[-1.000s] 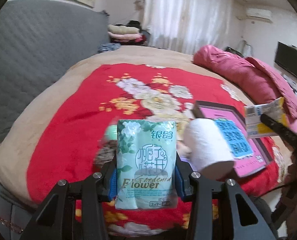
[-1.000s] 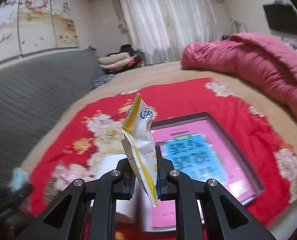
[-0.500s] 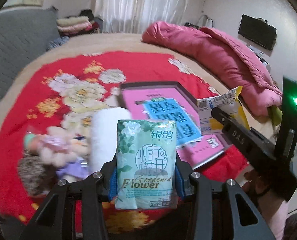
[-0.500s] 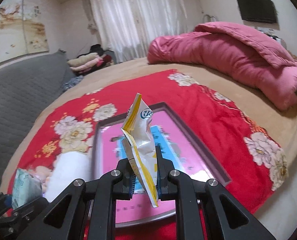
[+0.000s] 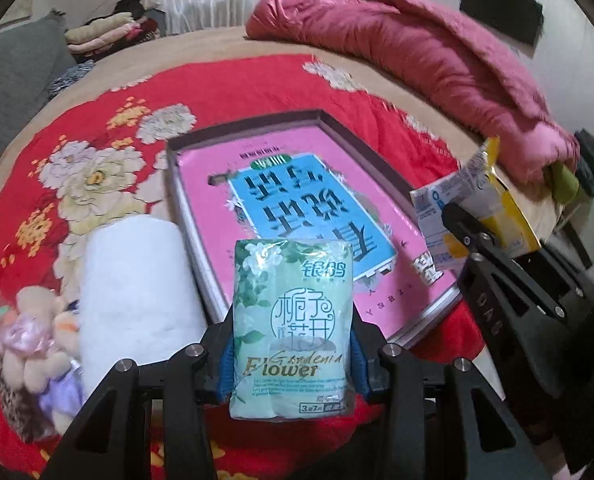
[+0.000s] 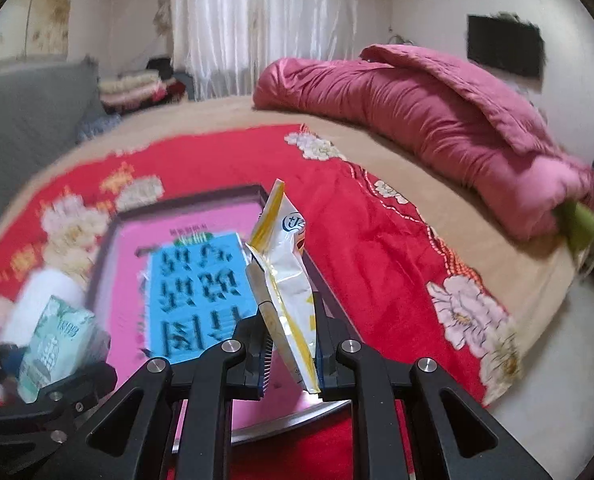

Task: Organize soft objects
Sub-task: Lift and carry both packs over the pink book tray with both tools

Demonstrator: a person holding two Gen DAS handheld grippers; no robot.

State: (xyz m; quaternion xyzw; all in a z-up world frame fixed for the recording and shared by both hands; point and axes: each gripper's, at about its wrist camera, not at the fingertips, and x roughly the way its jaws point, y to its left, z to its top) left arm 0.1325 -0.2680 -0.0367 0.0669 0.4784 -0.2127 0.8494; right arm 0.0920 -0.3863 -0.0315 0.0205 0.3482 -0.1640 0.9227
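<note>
So the left gripper (image 5: 293,354) is clamping a green tissue pack (image 5: 293,332) between its blue pads, the one with white flowers and "Gardenia Flower" printed on the front, and it's standing upright in the jaws with the label facing the camera. The right gripper (image 6: 291,354) is pinching a white and yellow packet (image 6: 285,288) edge-on, so from its own camera it's showing up as a thin crinkled strip sticking up between the fingers. From the left wrist view that same packet is poking in from the right side, hanging over the right edge of the shallow tray (image 5: 193,216). The tray has a dark rim and a pink bottom with a big blue label, and it's sitting flat on the red floral blanket (image 5: 97,120) that's covering the bed. Both packs are hanging in the air on the near side of the tray, the green one near its front left corner. Just left of the tray a white paper roll (image 5: 133,288) is lying on its side, touching or nearly touching the rim, and a small plush toy (image 5: 37,344) is lying right beside the roll on the far left. Further back a rolled-up pink quilt (image 6: 417,112) is lying along the far right side of the bed, well apart from everything else.
</note>
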